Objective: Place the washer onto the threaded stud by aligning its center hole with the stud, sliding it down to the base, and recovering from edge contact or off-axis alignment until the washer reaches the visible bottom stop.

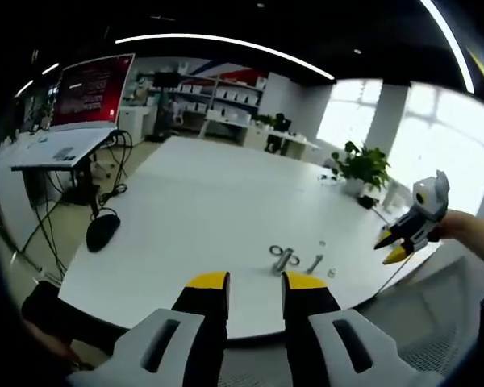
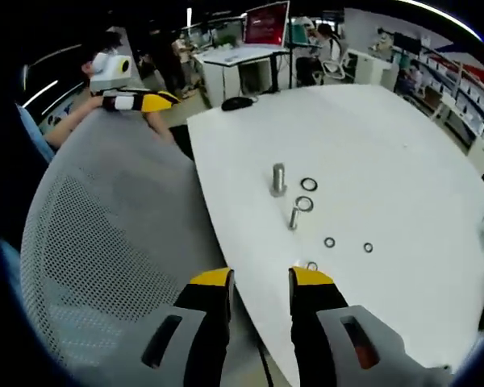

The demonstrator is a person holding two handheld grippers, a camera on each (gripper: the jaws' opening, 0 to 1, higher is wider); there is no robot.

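On the white table (image 2: 371, 145) a short threaded stud (image 2: 278, 179) stands upright on its base. Two washers (image 2: 308, 185) (image 2: 304, 204) lie flat just right of it, and a smaller bolt (image 2: 294, 217) stands close by. In the left gripper view the same stud (image 1: 284, 262) and a washer (image 1: 280, 251) sit near the table's near edge. My left gripper (image 1: 256, 282) is open and empty, short of the table edge. My right gripper (image 2: 261, 278) is open too, hovering at the table's edge, apart from the parts. Each gripper also shows in the other view: the right gripper (image 1: 415, 226) and the left gripper (image 2: 129, 97).
Small rings (image 2: 329, 242) (image 2: 368, 247) lie scattered beyond the bolt. A grey mesh chair back (image 2: 105, 242) stands against the table's side. A black mouse (image 1: 102, 231) rests at the far corner. A desk with a red screen (image 1: 93, 89) and a plant (image 1: 363, 165) stand further off.
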